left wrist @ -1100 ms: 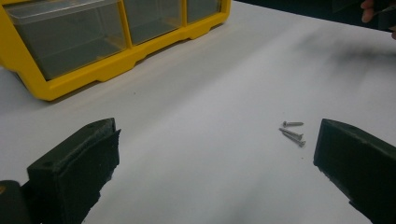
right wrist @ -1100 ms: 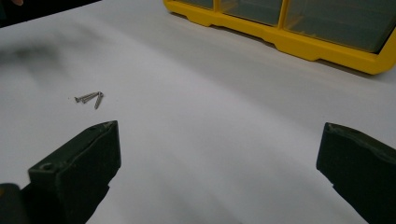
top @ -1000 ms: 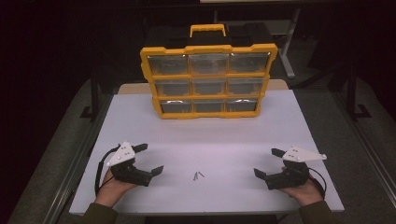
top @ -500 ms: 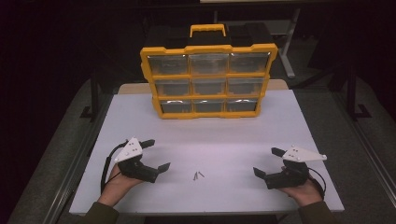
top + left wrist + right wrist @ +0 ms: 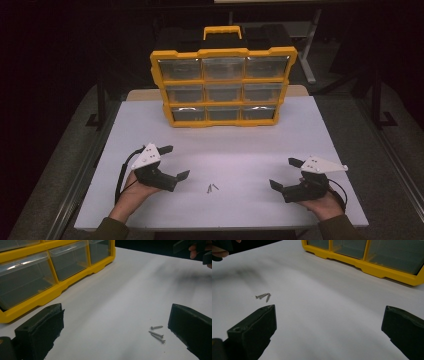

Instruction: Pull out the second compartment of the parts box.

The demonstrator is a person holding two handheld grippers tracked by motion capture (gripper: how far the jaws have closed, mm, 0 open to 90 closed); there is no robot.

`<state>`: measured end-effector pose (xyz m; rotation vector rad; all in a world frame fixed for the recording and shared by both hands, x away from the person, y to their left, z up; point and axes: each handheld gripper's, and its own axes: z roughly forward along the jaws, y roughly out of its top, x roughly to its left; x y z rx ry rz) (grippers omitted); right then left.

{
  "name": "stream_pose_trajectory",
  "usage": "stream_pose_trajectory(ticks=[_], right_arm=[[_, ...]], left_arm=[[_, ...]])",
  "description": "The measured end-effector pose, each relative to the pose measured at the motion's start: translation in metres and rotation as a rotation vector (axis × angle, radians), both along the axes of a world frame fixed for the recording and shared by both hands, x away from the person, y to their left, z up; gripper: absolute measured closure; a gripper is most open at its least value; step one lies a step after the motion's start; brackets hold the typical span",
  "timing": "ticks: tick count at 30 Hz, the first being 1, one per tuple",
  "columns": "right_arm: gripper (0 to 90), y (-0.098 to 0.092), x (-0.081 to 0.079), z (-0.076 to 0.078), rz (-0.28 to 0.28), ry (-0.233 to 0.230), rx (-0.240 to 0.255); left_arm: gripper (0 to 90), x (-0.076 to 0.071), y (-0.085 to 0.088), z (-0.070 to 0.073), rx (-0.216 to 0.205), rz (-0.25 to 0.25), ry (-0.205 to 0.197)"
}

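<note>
A yellow organiser box [image 5: 223, 86] with clear drawers stands upright at the back of the white table [image 5: 240, 145]. Three small screws [image 5: 212, 188] lie together near the table's front middle. My left gripper [image 5: 175, 161] is open just left of them, held in a hand, with nothing between its jaws. In the left gripper view [image 5: 117, 315] the screws [image 5: 157, 333] lie close to the right-hand jaw. My right gripper [image 5: 285, 173] is open at the front right, some way from the screws. In the right gripper view [image 5: 329, 315] the screws [image 5: 263, 296] lie beyond the left-hand jaw.
The organiser's yellow base [image 5: 57, 288] is close on the left in the left gripper view, and its lower edge [image 5: 372, 267] runs across the top of the right gripper view. Dark floor and metal table legs [image 5: 102, 100] surround the table.
My left gripper has moved a little to the right and forward, closer to the screws. The right gripper and the screws have not moved.
</note>
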<state>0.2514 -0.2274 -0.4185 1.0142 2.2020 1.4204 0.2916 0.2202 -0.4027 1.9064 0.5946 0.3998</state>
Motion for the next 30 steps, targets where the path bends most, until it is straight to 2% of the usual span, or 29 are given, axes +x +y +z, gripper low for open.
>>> stream_pose_trajectory(ticks=[8,18,19,21,22,30], right_arm=[[0.0,0.0,0.001,-0.001,0.006,-0.003,0.001],[0.0,0.003,0.002,-0.001,0.013,-0.005,0.001],[0.0,0.003,0.002,-0.001,0.013,-0.006,0.0],[0.0,0.003,0.002,-0.001,0.015,-0.006,-0.001],[0.0,0.003,0.002,-0.001,0.014,-0.005,0.0],[0.0,0.001,0.003,-0.001,0.01,-0.006,0.009]], left_arm=[[0.0,0.004,-0.005,0.004,0.003,0.006,-0.018],[0.0,0.01,-0.017,0.005,0.01,-0.011,-0.033],[0.0,0.01,-0.017,0.006,0.024,-0.015,-0.037],[0.0,0.01,-0.019,0.006,0.017,-0.013,-0.031],[0.0,0.012,-0.019,0.006,0.026,-0.018,-0.039],[0.1,0.018,-0.033,0.009,0.026,-0.028,-0.054]])
